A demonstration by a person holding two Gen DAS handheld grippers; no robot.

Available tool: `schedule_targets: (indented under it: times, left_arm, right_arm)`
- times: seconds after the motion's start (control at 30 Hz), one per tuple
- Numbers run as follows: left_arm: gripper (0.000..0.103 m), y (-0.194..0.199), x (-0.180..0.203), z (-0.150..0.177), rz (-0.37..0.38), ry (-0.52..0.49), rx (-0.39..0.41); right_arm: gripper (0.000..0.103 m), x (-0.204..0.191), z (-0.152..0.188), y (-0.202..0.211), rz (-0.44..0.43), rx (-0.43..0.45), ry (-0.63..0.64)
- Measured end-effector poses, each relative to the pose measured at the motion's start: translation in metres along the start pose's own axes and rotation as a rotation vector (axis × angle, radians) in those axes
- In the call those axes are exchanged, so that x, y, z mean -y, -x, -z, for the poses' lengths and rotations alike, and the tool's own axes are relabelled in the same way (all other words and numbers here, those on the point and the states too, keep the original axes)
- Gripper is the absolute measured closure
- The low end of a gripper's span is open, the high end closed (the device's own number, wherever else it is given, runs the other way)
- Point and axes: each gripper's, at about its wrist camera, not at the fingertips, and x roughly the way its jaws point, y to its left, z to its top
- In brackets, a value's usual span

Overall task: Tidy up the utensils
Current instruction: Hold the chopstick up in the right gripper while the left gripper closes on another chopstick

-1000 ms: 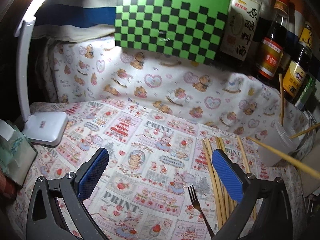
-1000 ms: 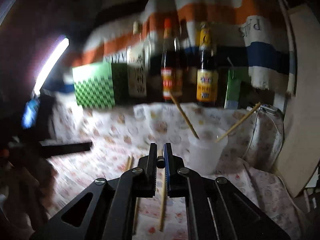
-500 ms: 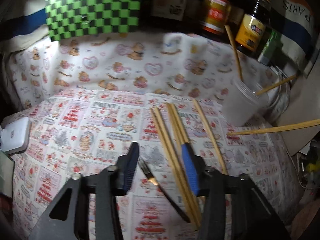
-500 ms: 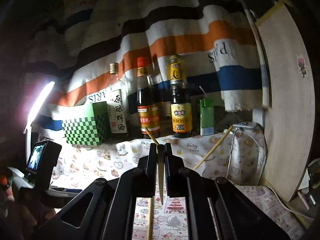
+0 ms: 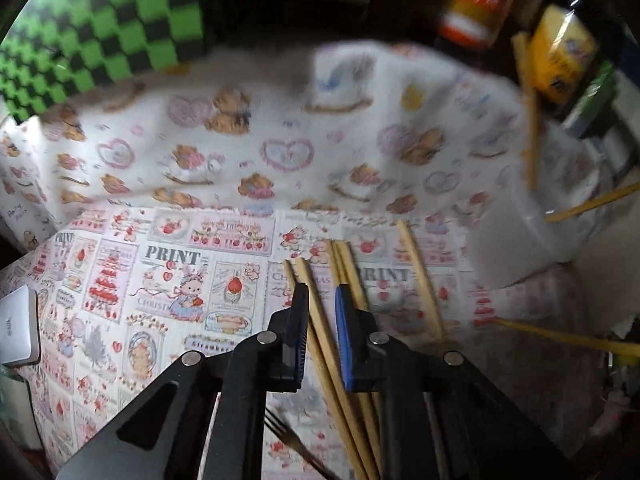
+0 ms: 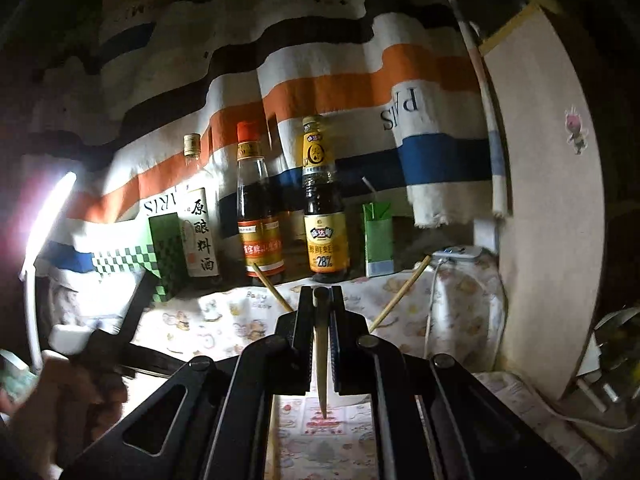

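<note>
Several wooden chopsticks (image 5: 352,280) lie side by side on the printed cloth. My left gripper (image 5: 320,300) is low over them, its jaws nearly closed around one chopstick (image 5: 320,332), with a narrow gap still showing. A small fork (image 5: 288,440) lies under its left finger. A clear plastic cup (image 5: 516,236) at the right holds two chopsticks (image 5: 530,120). My right gripper (image 6: 321,304) is shut on a chopstick (image 6: 321,360), held raised with its tip pointing down. The cup's two chopsticks (image 6: 400,294) show behind it. That held chopstick also shows at the right of the left wrist view (image 5: 568,338).
Three sauce bottles (image 6: 256,208) and a green carton (image 6: 378,240) stand along the back against a striped cloth. A green checkered box (image 5: 100,28) is at the back left. A white lamp (image 6: 44,232) with its base (image 5: 18,328) stands at the left. A wooden board (image 6: 548,200) leans at the right.
My left gripper has dropped forward onto the chopsticks and narrowed its jaws from wide open to nearly closed. My right gripper has lifted its chopstick up off the table.
</note>
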Motion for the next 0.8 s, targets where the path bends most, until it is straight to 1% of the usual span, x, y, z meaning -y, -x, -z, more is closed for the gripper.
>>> schedule_targets:
  times: [0.3,0.4,0.43,0.47,0.6,0.67,0.73,0.8]
  left_arm:
    - [0.094,-0.04,-0.008,-0.013,0.001,0.046,-0.082]
    - [0.095,-0.048,-0.01,-0.018,0.0,0.057,-0.096]
    - [0.096,-0.049,-0.011,-0.019,-0.003,0.059,-0.096]
    - [0.096,-0.049,-0.009,-0.017,-0.01,0.058,-0.102]
    - [0.096,-0.053,-0.01,-0.023,-0.003,0.082,-0.134]
    - [0.095,-0.057,-0.006,-0.027,-0.016,0.062,-0.15]
    - [0.093,-0.062,0.001,-0.028,-0.041,0.061,-0.166]
    - [0.093,-0.065,0.003,-0.033,-0.061,0.066,-0.178]
  right_arm:
    - [0.095,0.008,-0.001,-0.007,0.023,-0.02,-0.019]
    - [0.095,0.01,-0.001,-0.009,0.026,-0.025,-0.024]
    - [0.095,0.011,-0.002,-0.009,0.027,-0.025,-0.027]
    - [0.095,0.011,-0.002,-0.009,0.029,-0.026,-0.027]
    - [0.095,0.011,-0.001,-0.01,0.034,-0.027,-0.028]
    - [0.095,0.011,-0.001,-0.01,0.036,-0.027,-0.026]
    - [0.095,0.011,-0.001,-0.01,0.035,-0.027,-0.026]
    - [0.095,0.011,-0.001,-0.01,0.042,-0.024,-0.025]
